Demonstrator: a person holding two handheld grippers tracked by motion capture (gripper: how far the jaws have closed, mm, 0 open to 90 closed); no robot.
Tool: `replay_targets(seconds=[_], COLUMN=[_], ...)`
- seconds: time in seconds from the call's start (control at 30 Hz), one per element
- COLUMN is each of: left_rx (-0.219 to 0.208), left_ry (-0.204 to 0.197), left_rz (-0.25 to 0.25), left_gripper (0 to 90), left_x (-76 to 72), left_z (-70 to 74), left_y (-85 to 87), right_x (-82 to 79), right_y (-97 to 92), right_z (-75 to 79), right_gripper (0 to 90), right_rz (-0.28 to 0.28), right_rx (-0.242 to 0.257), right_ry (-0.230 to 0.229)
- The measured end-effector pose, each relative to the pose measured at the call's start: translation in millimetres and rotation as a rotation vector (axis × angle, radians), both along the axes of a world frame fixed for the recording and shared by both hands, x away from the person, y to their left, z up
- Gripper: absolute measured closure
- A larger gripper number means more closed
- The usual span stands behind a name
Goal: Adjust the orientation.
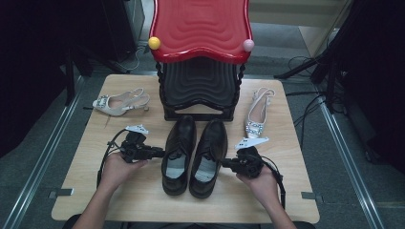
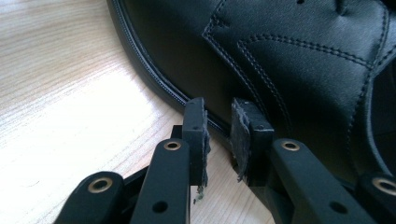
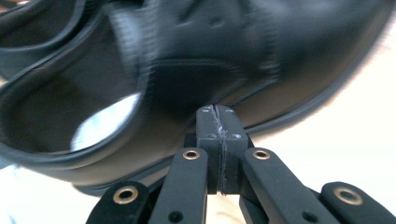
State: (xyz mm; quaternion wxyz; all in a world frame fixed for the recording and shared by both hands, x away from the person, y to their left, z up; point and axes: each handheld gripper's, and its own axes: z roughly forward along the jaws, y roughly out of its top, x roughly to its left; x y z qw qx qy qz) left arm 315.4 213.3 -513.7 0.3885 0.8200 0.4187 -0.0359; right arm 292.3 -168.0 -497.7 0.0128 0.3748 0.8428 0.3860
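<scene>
**Technician:** Report the state of each tool, nearest items first.

**Inspector:** The left tool (image 1: 155, 153) sits at the outer side of the left black shoe (image 1: 178, 155). In the left gripper view its jaws stand a narrow gap apart, tips at the welt of that shoe (image 2: 289, 60), holding nothing. The right tool (image 1: 228, 163) sits at the outer side of the right black shoe (image 1: 208, 157). In the right gripper view its jaws are pressed together with nothing between them, tips against or just short of the shoe's side (image 3: 210, 56); the blur prevents telling which.

**Technician:** Location and orientation of the pair?

**Inspector:** Both shoes stand side by side in the middle of the tabletop (image 1: 90, 191), heels toward the near edge, toes toward the far edge. Each long axis runs near to far; the toes close in on each other slightly and end just in front of the black lower tier (image 1: 199, 88) of the rack, under the red top tier (image 1: 200, 26).

**Technician:** Failure modes from here?

**Inspector:** Three are judged likely. A closed right tool can only push, so the right shoe may skid or yaw. The left jaws, set narrow at the welt, may slip off the smooth leather. An uneven squeeze from both sides may rotate the pair. Farther off, one pale heeled shoe (image 1: 119, 103) lies near the far-left corner and another (image 1: 258, 114) near the right edge; a wide swing could strike them.
</scene>
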Motion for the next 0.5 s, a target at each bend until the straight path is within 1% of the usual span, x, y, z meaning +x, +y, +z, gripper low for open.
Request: replay_targets(seconds=[0.07, 0.1, 0.13, 0.2, 0.27, 0.43, 0.47, 0.5], left_rx=[-0.009, -0.012, -0.016, -0.012, -0.026, -0.036, -0.052, -0.054], left_ry=[0.015, 0.019, 0.020, 0.019, 0.028, 0.035, 0.049, 0.049], left_rz=[-0.001, -0.004, -0.005, -0.005, -0.012, -0.014, -0.017, -0.018], left_gripper=[76.9, 78.4, 79.2, 80.8, 81.2, 82.9, 84.0, 84.7], left_x=[0.6, 0.5, 0.0, -0.4, -0.5, 0.1, 0.2, 0.0], left_z=[-1.0, -1.0, -0.9, -1.1, -2.0, -2.6, -3.4, -3.6], left_y=[-0.8, -1.3, -2.4, -3.8, -5.9, -6.6, -8.0, -8.9], right_x=[5.4, 8.6, 10.1, 11.7, 11.5, 11.9, 12.7, 13.0], right_y=[-1.8, -1.6, -0.8, 2.2, 3.8, 4.6, 4.7, 4.9], right_z=[-3.6, -6.6, -8.3, -10.3, -10.0, -10.8, -11.2, -11.2], right_gripper=[90.0, 90.0, 90.0, 90.0, 90.0, 90.0, 90.0, 90.0], right_rz=[-0.032, -0.040, -0.039, -0.040, -0.042, -0.053, -0.055, -0.057], right_rx=[-0.005, -0.002, 0.001, -0.001, -0.007, -0.001, 0.005, 0.006], right_ry=[0.018, 0.037, 0.046, 0.046, 0.045, 0.044, 0.045, 0.045])
